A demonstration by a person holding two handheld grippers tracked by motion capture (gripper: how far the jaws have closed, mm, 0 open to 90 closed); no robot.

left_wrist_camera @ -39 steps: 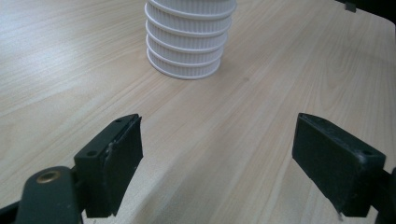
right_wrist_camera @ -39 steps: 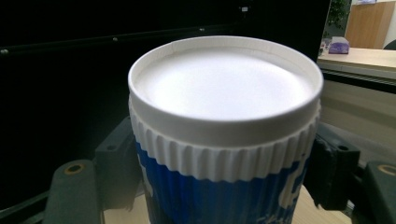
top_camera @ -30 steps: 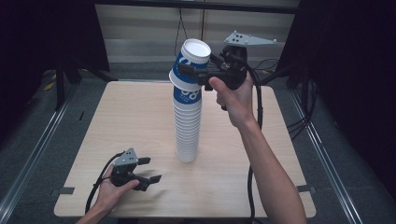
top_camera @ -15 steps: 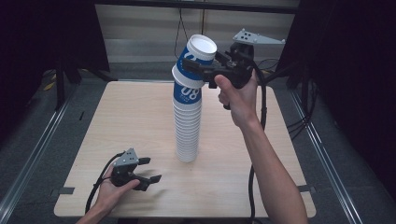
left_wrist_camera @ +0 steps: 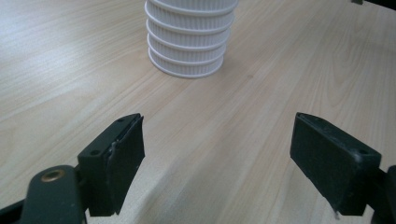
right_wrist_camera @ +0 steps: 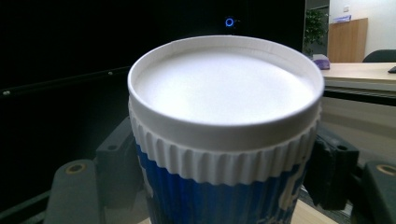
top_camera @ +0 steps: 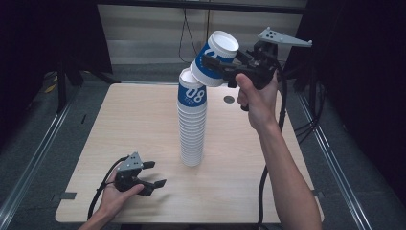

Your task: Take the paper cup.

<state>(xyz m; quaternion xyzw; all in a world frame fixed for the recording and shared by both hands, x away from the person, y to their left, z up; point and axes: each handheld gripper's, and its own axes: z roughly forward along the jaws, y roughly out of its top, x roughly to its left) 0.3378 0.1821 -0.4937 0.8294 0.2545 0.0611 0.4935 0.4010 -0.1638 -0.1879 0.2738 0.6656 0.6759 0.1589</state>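
At 7 o'clock on the table (top_camera: 119, 120), left gripper (top_camera: 149, 174) rests in the hand — jaws wide apart, nothing between them. Centre: tall stack of upside-down paper cups (top_camera: 192, 124), top one's blue band reads "08". At 1 o'clock, lifted clear of the stack, right gripper (top_camera: 213, 64) clamps a tilted blue-and-white cup (top_camera: 215, 60) — its lettering unreadable.

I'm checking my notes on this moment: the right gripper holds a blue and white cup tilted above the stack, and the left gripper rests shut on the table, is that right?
Not quite: the left gripper is open, jaws wide apart with nothing between them, as the left gripper view shows. The right gripper does hold the blue and white cup tilted above the stack.
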